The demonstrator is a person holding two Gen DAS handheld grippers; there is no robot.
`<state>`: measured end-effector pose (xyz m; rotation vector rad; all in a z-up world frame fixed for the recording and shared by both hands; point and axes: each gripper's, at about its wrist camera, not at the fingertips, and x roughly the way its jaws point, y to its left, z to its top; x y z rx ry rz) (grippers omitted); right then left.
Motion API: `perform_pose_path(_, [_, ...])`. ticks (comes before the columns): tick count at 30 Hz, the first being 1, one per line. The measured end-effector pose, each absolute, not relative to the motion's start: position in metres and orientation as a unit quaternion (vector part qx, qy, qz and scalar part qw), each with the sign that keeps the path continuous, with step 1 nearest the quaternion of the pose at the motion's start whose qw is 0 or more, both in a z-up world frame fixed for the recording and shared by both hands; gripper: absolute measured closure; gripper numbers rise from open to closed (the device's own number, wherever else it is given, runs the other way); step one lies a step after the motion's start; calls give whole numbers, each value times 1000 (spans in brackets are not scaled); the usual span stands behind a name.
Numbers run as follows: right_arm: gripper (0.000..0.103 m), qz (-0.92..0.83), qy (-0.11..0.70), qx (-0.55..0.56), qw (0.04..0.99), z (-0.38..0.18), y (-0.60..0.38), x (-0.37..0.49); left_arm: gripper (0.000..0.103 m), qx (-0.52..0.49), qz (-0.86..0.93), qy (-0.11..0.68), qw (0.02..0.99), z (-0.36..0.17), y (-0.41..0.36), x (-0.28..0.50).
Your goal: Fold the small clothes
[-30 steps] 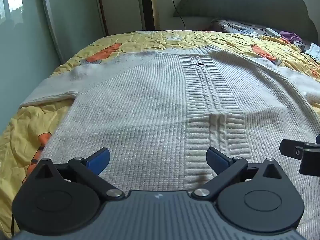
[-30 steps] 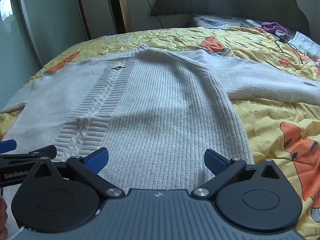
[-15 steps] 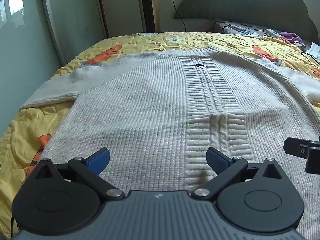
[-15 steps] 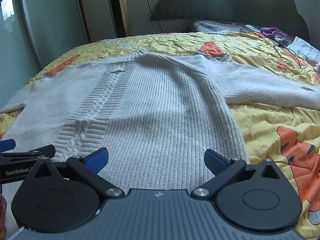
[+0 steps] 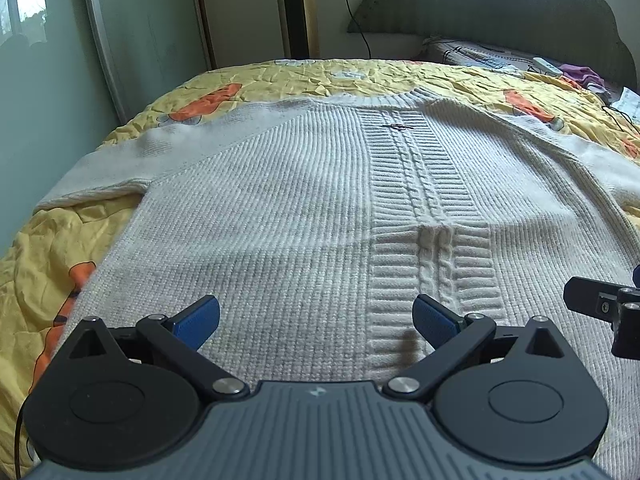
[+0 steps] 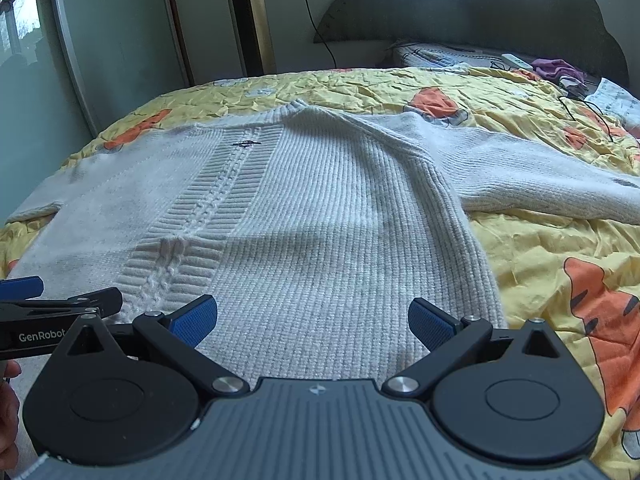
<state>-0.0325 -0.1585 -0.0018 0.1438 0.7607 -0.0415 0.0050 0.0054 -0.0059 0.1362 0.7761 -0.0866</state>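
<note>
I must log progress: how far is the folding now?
Done: the white sweater lies spread flat on the yellow bedspread. In hand: nothing; left gripper and right gripper hover at its hem, jaws open. Left: every fold, both sleeves included.

A: We lose the sweater (image 5: 280, 220)'s bottom hem under the left gripper (image 5: 316, 320)'s body, and its right sleeve (image 6: 540, 176) runs off the frame's right edge.

B: We only catch a sliver of the right gripper (image 5: 608, 316), cut by that edge. The small dark mark (image 6: 246, 144) near the collar is too tiny for us to identify.
</note>
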Motion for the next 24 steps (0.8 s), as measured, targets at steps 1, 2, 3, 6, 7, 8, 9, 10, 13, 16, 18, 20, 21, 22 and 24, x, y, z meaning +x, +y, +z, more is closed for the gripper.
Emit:
perform_pose_path(1, [0,-18,370,69,926,-2,-158,-33,0,67,-41,378,922,-6,5,5])
perform_pose_path(2, [0,-16,368,68,927,-2,-158,-33,0,69,-41,378,922,-6,5,5])
perform_pose_path(3, [0,-14,367,68,928,-2,-158,-33,0,70,-41,378,922,-6,4,5])
perform_pose_path(6, [0,-10,365,72,928,-1,-159,-34,0,69,-42,378,922,-6,3,5])
perform_pose_path(7, [0,-9,365,72,928,-1,-159,-34,0,69,-42,378,922,-5,3,5])
perform_pose_path(8, [0,-9,365,72,928,-2,-159,-33,0,69,-42,379,922,-6,2,5])
perform_pose_path(9, [0,-8,365,72,928,-2,-160,-33,0,69,-42,380,922,-6,2,5])
perform_pose_path(10, [0,-7,365,73,928,-2,-160,-33,0,68,-43,381,921,-6,2,5])
perform_pose_path(13, [0,-3,364,76,928,-3,-161,-34,0,61,-45,383,920,-7,1,6])
perform_pose_path(16, [0,1,356,74,931,-3,-162,-36,0,65,-41,383,921,-7,-2,7])
perform_pose_path(18, [0,3,349,72,934,-2,-163,-38,0,69,-40,384,920,-8,-5,8])
perform_pose_path(20, [0,5,346,71,936,-2,-165,-38,0,71,-40,385,919,-9,-6,9])
perform_pose_path(21, [0,6,344,71,936,-2,-165,-38,0,71,-41,386,919,-10,-7,9])
perform_pose_path(22, [0,6,343,72,936,-3,-166,-39,0,71,-41,386,919,-10,-8,9])
perform_pose_path(24, [0,9,344,74,936,-4,-168,-39,0,73,-40,385,919,-11,-10,9])
